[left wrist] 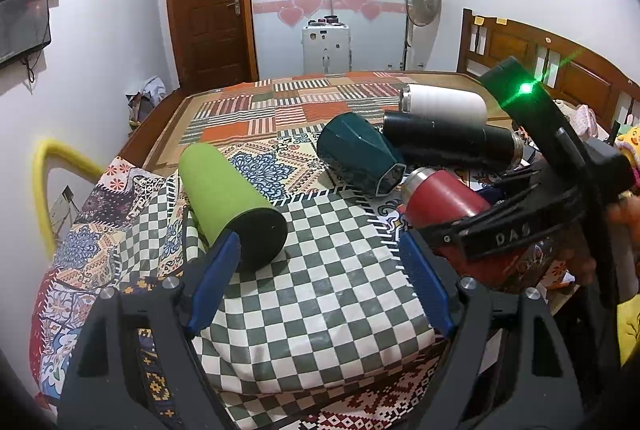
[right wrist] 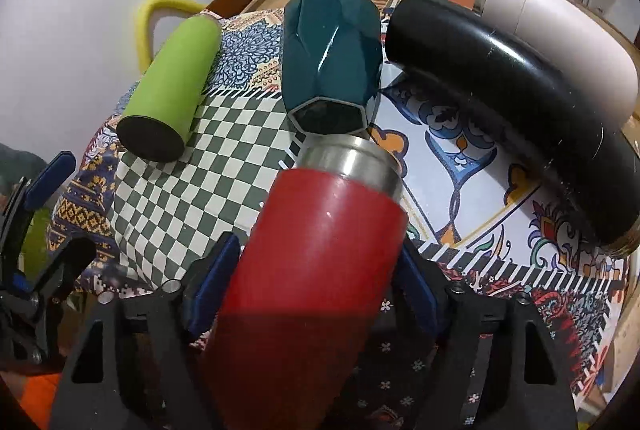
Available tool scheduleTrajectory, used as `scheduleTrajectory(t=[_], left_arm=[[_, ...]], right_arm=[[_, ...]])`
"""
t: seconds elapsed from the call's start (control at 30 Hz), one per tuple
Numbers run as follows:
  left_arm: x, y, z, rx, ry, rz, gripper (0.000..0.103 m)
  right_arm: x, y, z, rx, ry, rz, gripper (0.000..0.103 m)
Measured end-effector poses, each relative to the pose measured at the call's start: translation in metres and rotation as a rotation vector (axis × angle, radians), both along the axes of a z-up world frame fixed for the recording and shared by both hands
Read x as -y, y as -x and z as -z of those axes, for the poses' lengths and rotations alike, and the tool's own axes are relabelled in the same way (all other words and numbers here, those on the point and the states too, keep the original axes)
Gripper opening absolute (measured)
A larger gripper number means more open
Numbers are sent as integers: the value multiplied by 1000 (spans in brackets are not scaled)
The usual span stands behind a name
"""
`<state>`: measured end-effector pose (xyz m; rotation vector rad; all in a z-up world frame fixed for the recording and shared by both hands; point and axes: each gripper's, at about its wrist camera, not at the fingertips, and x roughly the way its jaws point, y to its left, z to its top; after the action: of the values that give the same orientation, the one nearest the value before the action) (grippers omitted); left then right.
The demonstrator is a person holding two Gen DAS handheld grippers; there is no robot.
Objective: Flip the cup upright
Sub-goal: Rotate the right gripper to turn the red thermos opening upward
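right wrist: right tool (right wrist: 316, 262) clamps red cup (right wrist: 320, 230), lying; left tool (left wrist: 320, 270) agape, holding nothing.

Red cup (right wrist: 320, 250) with steel rim on its side, rim pointing at the teal cup (right wrist: 332, 58). Green (right wrist: 172, 78), teal, black (right wrist: 500, 102), white (right wrist: 560, 30) cups also lying flat on the cloth.
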<state>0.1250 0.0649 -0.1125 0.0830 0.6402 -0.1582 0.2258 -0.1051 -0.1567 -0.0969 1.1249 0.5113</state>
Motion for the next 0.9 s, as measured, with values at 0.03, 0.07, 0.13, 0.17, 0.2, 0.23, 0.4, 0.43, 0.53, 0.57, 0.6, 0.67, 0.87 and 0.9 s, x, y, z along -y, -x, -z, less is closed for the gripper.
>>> scheduleTrajectory(t=[0.03,0.07,0.13,0.17,0.2,0.23,0.4,0.43,0.53,0.57,0.6,0.67,0.87,0.9], left_arm=[[1,0,-1,4,-2,-2,82],[2,0,-2,8,-4,-3,82],[4,1,-5,20,-7,-8,82],[4,1,-6,24,-6,-10,82],[5,1,-8,28,0,-11,82],[6,1,-9,31,9,-11,82],[12,0,-15,47,26,-16,82],[13,0,-16,49,29,-17,82],[16,0,-18,55,32,-20,84],[17,0,-19,59,30,-23,86],[18,1,-20,67,28,-26,87],[18,2,-21,77,31,-30,88],[19,0,-22,81,51,-30,92],[18,0,-22,82,52,-32,92]], right_arm=[[-1,3,-2,28,10,-5,65],[0,6,-3,42,13,-10,62],[4,10,-7,55,-9,-9,61],[7,12,-10,64,-23,-7,61],[9,14,-14,79,-32,-4,61],[12,17,-19,104,-38,0,60],[26,27,-44,221,-55,28,59],[27,30,-48,245,-57,31,59],[30,37,-58,312,-60,38,59],[31,39,-61,331,-63,40,59],[27,39,-63,350,-63,41,59],[25,42,-68,384,-75,37,59],[17,42,-69,427,-62,9,59],[17,40,-68,418,-64,3,59]])
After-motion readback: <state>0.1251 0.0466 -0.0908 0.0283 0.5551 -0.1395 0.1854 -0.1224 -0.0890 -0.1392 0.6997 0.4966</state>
